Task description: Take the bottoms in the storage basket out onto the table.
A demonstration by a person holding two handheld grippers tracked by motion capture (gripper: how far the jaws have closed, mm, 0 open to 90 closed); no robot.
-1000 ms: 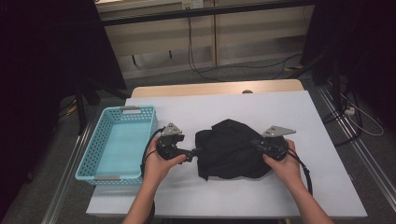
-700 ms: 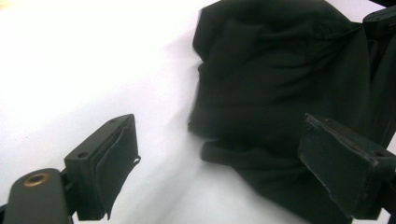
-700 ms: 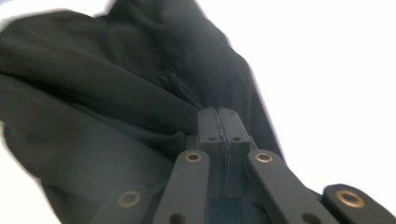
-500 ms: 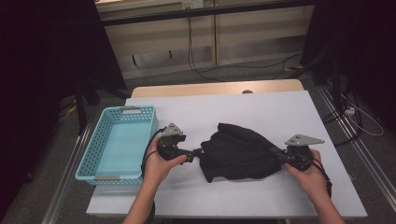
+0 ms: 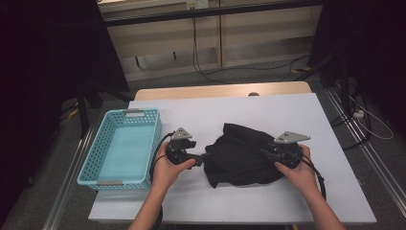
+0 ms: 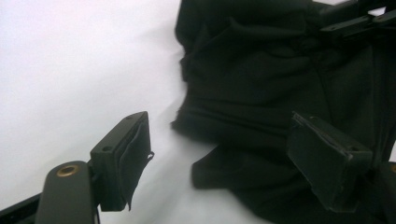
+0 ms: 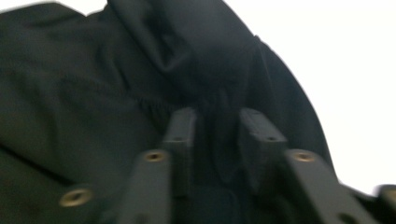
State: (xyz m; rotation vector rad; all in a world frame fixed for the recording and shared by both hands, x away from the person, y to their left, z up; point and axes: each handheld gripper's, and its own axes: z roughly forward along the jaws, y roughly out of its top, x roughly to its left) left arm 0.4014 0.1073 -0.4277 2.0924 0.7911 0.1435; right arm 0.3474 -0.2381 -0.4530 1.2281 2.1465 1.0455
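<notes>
**A:** So, black cloth bunched in a heap on the white table, near the front edge, a bit right of centre. Folded and rumpled, no flat corners anywhere.

**B:** Yep, same over here. Left gripper right at the cloth's left edge, held in the left hand. Jaws standing well apart in the left gripper view, have just been closing a little. One jaw over bare table, the other over the cloth. Not pinching anything as far as can be told.

**A:** And the other side? Right gripper lying on the cloth's right part, right hand behind it.

**B:** Blurry in the right gripper view, but jaws close together with a narrow gap, a dark fold of cloth running up between them. Have just been opening a bit. Can't tell for sure whether still gripping or just resting round that fold.

**A:** Fair. Further out: light blue basket at the table's left side, well apart from the cloth, just beside the left hand. Nothing but its own blue floor inside.

**B:** Wooden strip along the table's far edge, cables on the floor behind, dark screens either side.
</notes>
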